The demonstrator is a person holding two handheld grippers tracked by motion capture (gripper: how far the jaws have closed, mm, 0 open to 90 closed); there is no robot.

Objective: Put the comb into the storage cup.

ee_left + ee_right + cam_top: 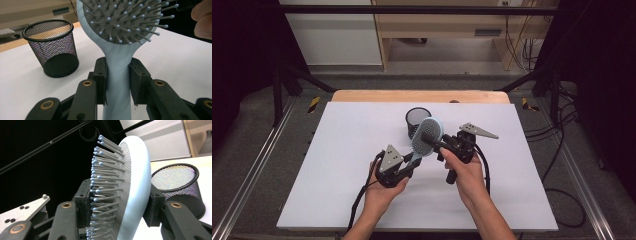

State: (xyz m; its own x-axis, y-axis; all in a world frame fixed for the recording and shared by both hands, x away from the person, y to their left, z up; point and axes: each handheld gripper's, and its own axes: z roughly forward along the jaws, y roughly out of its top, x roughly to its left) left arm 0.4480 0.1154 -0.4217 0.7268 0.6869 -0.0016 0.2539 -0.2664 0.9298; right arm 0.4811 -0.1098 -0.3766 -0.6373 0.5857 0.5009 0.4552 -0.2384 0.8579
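A light blue hairbrush [428, 136] with grey bristles is held up over the middle of the white table. My left gripper [412, 161] is shut on its handle; in the left gripper view the pads clamp the handle [117, 75] on both sides, just below the head [125, 25]. My right gripper [443, 145] comes in from the right. In the right gripper view its jaws are shut across the brush head [135, 182], one pad [83, 205] against the bristle tips, the other on the smooth back.
A black mesh cup [417, 120] stands upright behind the brush, empty as far as its inside shows [51, 47] [177, 187]. The white table sheet [352, 165] stretches wide to both sides. Metal frame rails run along the table's left and right.
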